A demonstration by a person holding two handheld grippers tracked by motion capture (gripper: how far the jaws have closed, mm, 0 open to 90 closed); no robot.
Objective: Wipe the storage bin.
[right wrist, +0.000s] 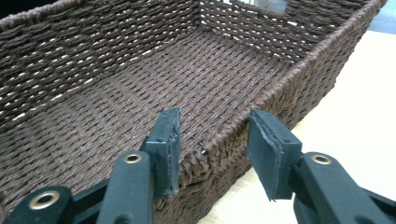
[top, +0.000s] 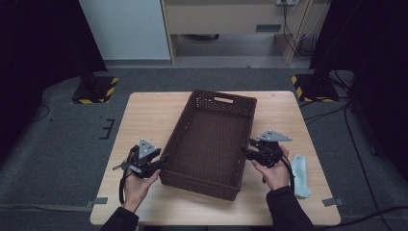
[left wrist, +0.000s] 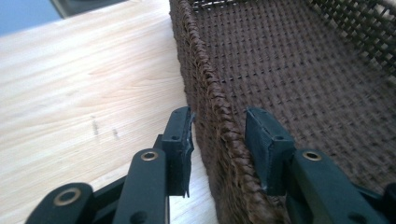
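Two tongs straddle my basket [top: 210, 144] mid-counter [top: 144, 115]: left tongs [left wrist: 217, 135] and right tongs [right wrist: 212, 140] both gape around opposite rims, unclamped. Next I'd squeeze both, then lift evenly.

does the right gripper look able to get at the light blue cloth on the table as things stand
Probably yes. The right gripper has its open jaws astride the wicker basket wall, not clamped, and the light blue cloth lies on bare table beside that forearm. It would have to back off the rim first.
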